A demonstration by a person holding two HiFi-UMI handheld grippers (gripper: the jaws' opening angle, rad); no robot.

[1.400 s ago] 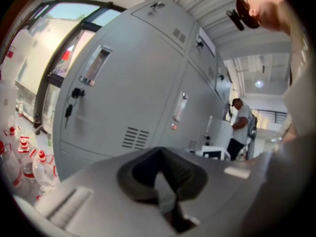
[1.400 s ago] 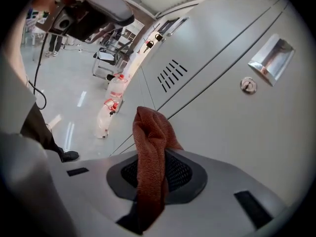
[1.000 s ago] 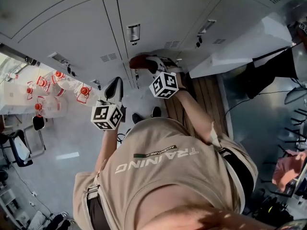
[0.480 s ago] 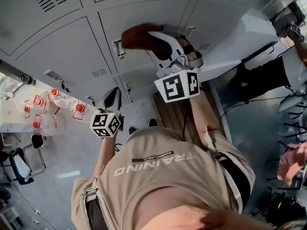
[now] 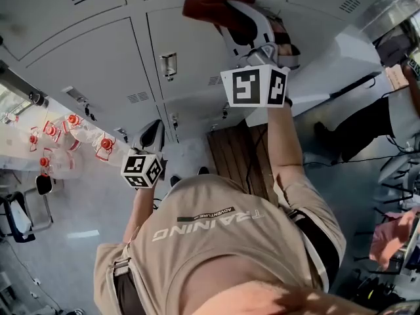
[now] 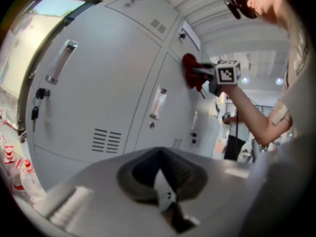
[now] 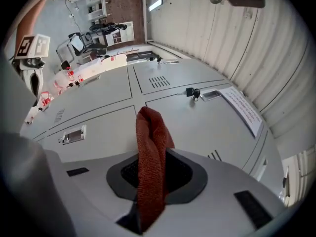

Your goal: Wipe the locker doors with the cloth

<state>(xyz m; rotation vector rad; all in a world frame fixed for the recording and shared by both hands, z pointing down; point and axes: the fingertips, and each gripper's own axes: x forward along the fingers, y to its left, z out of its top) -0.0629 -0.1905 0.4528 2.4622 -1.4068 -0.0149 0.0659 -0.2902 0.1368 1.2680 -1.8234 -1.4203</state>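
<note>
Nearest, the left gripper (image 5: 153,132) hung idle with its jaws pressed together on nothing, while farther up the right gripper (image 5: 244,26) clenched the red cloth (image 5: 209,5) flat against a locker door (image 5: 197,64), apparently to wipe it.

**Clearance, locker front**

Locker doors (image 5: 85,58): flat faces, free to sweep between fittings. Obstacles: handle (image 5: 168,64) mid-door; key (image 7: 190,92) in a lock; notice (image 7: 242,110) stuck on one door. White panel (image 5: 335,58) juts out at right, closing that side. Right gripper (image 5: 230,15), clamped on cloth (image 5: 203,4), occupies the upper door.
</note>
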